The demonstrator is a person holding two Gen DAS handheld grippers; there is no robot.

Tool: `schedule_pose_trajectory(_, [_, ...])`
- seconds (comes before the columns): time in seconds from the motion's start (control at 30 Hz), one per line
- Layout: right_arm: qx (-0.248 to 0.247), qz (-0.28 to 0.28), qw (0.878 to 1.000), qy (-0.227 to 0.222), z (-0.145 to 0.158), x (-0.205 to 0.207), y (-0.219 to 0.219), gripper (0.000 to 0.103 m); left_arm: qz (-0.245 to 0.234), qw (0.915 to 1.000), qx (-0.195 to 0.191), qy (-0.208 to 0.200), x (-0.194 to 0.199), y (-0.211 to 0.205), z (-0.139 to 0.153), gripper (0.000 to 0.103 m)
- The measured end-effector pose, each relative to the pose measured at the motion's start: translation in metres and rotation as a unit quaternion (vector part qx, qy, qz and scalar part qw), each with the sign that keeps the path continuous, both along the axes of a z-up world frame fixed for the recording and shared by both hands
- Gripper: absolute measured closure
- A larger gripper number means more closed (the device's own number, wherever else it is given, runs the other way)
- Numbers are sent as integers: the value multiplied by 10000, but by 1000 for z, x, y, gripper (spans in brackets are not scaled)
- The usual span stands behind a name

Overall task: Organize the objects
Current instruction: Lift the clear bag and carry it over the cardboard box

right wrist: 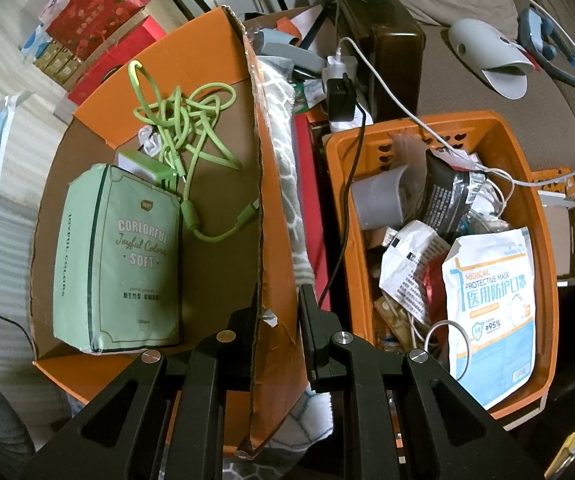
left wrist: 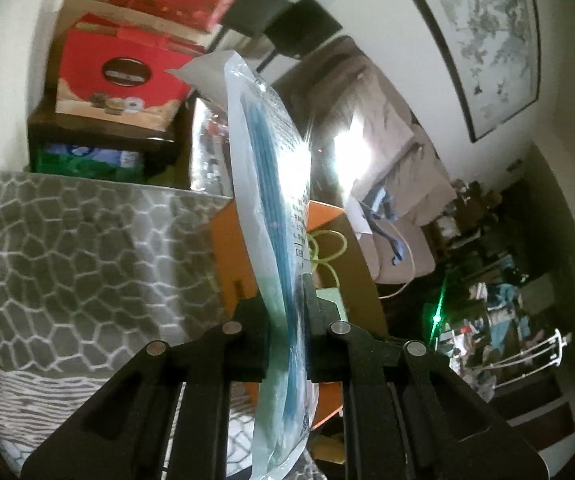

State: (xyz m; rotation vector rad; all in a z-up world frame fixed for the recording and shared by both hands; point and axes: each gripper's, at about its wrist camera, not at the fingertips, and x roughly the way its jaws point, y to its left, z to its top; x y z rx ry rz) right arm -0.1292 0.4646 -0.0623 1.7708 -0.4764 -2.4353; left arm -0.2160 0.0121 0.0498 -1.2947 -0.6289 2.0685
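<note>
**Clear plastic pack lifted while the box wall was pinned**

Clear plastic showed between the jaws of the left gripper (left wrist: 287, 312), which pinched a flat mask pack (left wrist: 271, 184) by its lower half. Blue masks were visible through the wrapper, and the pack stood nearly upright, top edge leaning left, held in the air above the grey patterned blanket (left wrist: 67, 248). In the right wrist view the same pack hung just beyond the left edge of the cardboard box (right wrist: 223, 92). Judging by that, it was probably on its way into the box, though it had not yet been set down.

The right gripper (right wrist: 279, 312) was pressed together on the box's right wall, 1 finger inside and 1 outside the torn cardboard edge. That grip most likely steadied the box and kept the wall upright so the other hand could load it.

The box held 2 things on its floor: a green tissue pack (right wrist: 119, 256) lying flat on the left, and a tangled green cable (right wrist: 183, 128) toward the back, 1 end trailing beside the tissues.

Right of the box, with a fold of blanket between them, stood an orange basket (right wrist: 543, 240). It was crowded with a white mask bag (right wrist: 491, 312), a black pouch (right wrist: 447, 196), a grey cup (right wrist: 379, 200) on its side, crumpled packets and white wires. A white charger lead (right wrist: 427, 120) ran in over its rim.
</note>
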Motion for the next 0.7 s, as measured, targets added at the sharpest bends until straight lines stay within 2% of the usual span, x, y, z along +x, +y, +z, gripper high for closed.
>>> schedule_pose_trajectory(0.1, [2, 3, 10000, 3, 0, 0, 0, 87, -117, 9999, -110, -44, 0, 21, 0, 92])
schedule_pose_trajectory(0.33, [-40, -15, 10000, 11, 0, -1, 1, 87, -276, 9956, -884, -106, -1, 72, -7, 92])
schedule_pose_trajectory(0.43, [-33, -9, 10000, 11, 0, -1, 0, 87, -324, 9882, -1494, -34, 2, 97, -11, 92])
schedule_pose_trajectory(0.53, [-40, -7, 10000, 12, 0, -1, 1, 87, -405, 9802, -1936, 29, 6, 117, -13, 92])
schedule_pose_trajectory(0.7, [-53, -7, 10000, 17, 0, -1, 1, 87, -562, 9684, -2427, 103, 12, 149, -20, 92])
